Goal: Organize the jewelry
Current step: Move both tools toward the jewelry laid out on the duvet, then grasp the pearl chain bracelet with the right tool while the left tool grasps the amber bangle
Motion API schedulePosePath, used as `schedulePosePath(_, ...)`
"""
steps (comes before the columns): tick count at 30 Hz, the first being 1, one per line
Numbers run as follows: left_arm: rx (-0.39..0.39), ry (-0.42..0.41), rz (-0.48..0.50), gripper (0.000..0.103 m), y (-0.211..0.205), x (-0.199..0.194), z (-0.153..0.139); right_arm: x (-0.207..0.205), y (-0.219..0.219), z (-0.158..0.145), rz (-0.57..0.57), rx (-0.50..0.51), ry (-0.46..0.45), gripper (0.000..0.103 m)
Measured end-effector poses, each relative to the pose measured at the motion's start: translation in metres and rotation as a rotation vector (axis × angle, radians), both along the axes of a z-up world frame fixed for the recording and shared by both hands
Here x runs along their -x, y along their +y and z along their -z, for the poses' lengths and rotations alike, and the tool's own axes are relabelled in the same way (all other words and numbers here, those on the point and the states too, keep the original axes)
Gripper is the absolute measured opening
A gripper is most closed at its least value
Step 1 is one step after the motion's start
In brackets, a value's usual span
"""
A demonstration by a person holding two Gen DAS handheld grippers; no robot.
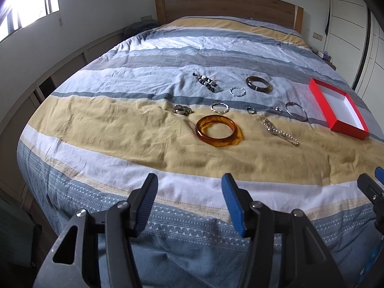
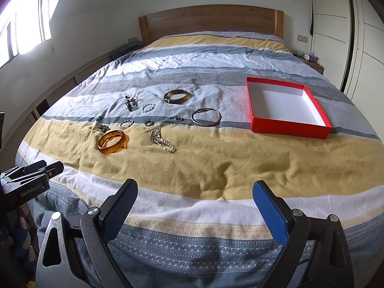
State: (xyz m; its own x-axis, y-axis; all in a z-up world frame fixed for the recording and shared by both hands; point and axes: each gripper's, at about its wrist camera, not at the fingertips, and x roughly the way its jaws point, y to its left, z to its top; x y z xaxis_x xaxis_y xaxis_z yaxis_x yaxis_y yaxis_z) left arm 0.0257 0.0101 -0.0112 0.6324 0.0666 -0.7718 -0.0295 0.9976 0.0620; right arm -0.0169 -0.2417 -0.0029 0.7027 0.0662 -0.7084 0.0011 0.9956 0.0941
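Several pieces of jewelry lie on the striped bedspread: an amber bangle [image 1: 217, 130] [image 2: 112, 142], a dark brown bangle [image 1: 258, 84] [image 2: 177, 96], a thin metal bangle [image 1: 296, 111] [image 2: 206, 117], a gold chain [image 1: 279, 131] [image 2: 161, 140], a beaded piece [image 1: 207, 82] [image 2: 130, 103] and several small rings. An empty red box [image 1: 339, 110] [image 2: 285, 106] with a white inside lies at the right. My left gripper [image 1: 189, 187] is open and empty above the bed's near edge. My right gripper [image 2: 195, 193] is open and empty, also near the foot of the bed.
The bed [image 1: 120, 124] has a wooden headboard [image 1: 228, 4] at the far end. A window [image 1: 21, 7] is on the left wall. White wardrobe doors [image 2: 348, 36] stand at the right. The other gripper shows at each view's edge, the right one [image 1: 374, 187] and the left one [image 2: 26, 180].
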Motion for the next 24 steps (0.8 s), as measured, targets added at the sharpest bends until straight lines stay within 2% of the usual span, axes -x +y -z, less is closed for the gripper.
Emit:
schedulePosePath(4, 0.003, 0.016, -0.008, 0.053, 0.004, -0.016, 0.006, -0.016, 0.002, 0.007, -0.02, -0.007, 0.017, 0.09)
schedulePosePath(9, 0.013, 0.021, -0.018, 0.053, 0.01, -0.043, 0.012, -0.041, 0.007, 0.015, -0.049, -0.016, 0.044, 0.08)
schedulePosePath(17, 0.064, 0.043, -0.033, 0.053, 0.021, -0.098, 0.025, -0.087, 0.018, 0.031, -0.094, -0.031, 0.093, 0.07)
schedulePosePath(24, 0.105, 0.072, 0.0, 0.052, 0.022, -0.133, 0.042, -0.125, 0.037, 0.05, -0.152, -0.051, 0.13, 0.065)
